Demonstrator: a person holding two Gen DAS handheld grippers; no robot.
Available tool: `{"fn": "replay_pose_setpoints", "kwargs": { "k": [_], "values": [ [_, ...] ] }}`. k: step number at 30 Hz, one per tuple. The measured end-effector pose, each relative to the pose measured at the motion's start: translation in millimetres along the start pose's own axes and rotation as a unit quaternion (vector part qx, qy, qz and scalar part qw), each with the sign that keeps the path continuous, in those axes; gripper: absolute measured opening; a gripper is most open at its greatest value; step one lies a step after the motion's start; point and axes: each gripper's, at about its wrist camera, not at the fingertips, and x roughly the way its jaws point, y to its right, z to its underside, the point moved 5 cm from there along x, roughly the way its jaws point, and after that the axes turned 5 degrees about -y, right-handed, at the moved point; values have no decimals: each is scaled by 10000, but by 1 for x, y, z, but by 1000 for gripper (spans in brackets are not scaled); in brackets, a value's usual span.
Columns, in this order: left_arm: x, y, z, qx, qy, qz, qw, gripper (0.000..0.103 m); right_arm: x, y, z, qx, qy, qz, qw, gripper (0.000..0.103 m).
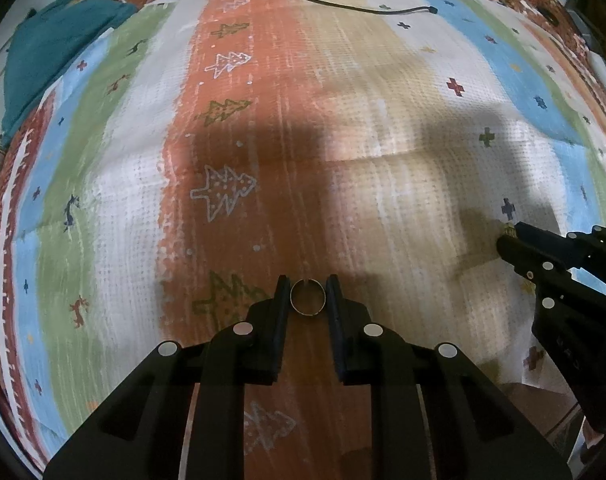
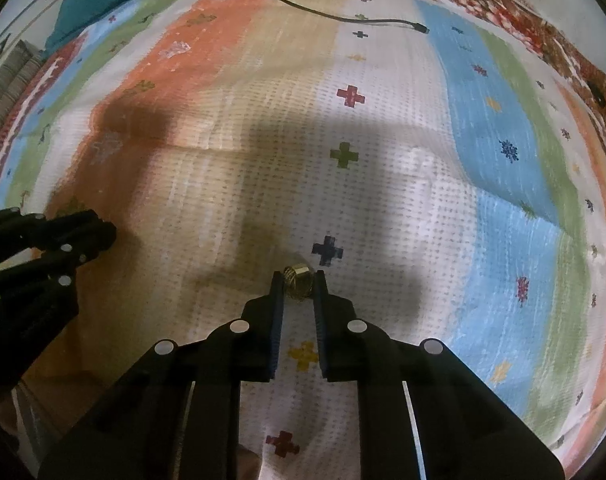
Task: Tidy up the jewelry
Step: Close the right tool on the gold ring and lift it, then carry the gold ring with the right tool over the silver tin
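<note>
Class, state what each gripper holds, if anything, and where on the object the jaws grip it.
The left gripper pinches a thin open ring by opposite sides of its band. The right gripper clamps a chunky gold ring across its sides.

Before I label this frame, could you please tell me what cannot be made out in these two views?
- Left view: where the thin ring is to go; no box or tray is in frame.
- Right view: the gold ring is partly covered by the right tongs; its design is too small.
- Left view: the teal cloth is cut off by the fisheye edge.
- Both views: the cable runs out of the top edge.
</note>
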Motion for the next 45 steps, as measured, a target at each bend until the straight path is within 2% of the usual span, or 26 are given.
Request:
{"fn": "replay_pose_setpoints", "kwargs": {
  "k": [16,34,45],
  "values": [
    [-38,4,13,-88,352,192,9992,18,-44,-1,14,127,382,-141,9991,15],
    [-77,8,36,-104,673,322,9972,18,-83,-8,34,72,745,94,9971,15],
    [-99,13,51,-102,892,430,9950,18,-96,-15,50,35,845,32,9964,15]
  ]
}}
